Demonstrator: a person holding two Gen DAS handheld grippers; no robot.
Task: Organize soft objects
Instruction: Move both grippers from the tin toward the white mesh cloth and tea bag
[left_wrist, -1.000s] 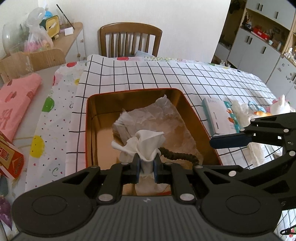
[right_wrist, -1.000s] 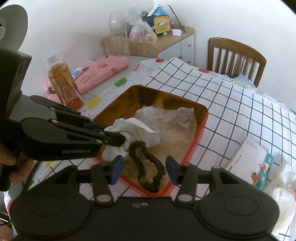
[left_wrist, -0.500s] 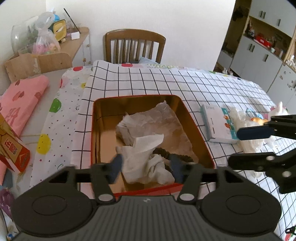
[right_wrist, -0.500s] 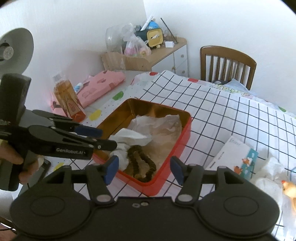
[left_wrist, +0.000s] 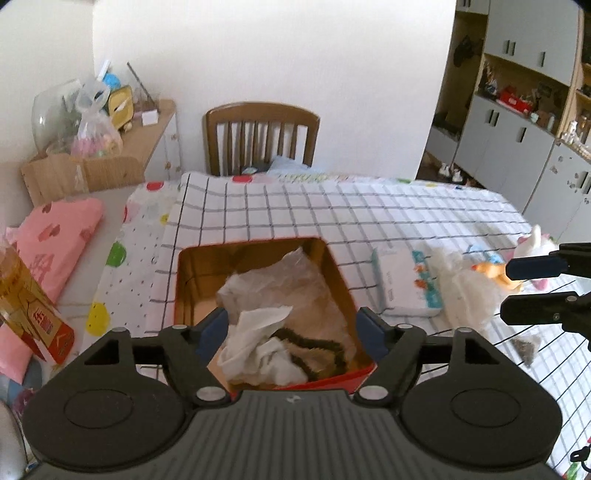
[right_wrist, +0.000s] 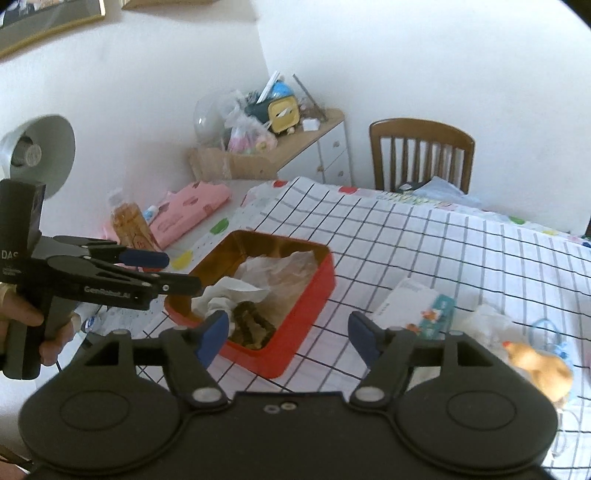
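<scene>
the left gripper (left_wrist: 291, 328), now spread empty, has released the white tissue (left_wrist: 258, 343) into the red tin (left_wrist: 255, 243) at lower center, leaving the open right gripper (right_wrist: 288, 338) free for the next item.

A crumpled white tissue (left_wrist: 255, 332) and dark braided cord (left_wrist: 314, 341) lie in the red metal tin (right_wrist: 306, 295); a white tissue pack (left_wrist: 404, 284) lies right of it on the table (left_wrist: 332, 206).

Red tin (right_wrist: 306, 295) on black-gridded white tablecloth (right_wrist: 424, 251).
</scene>
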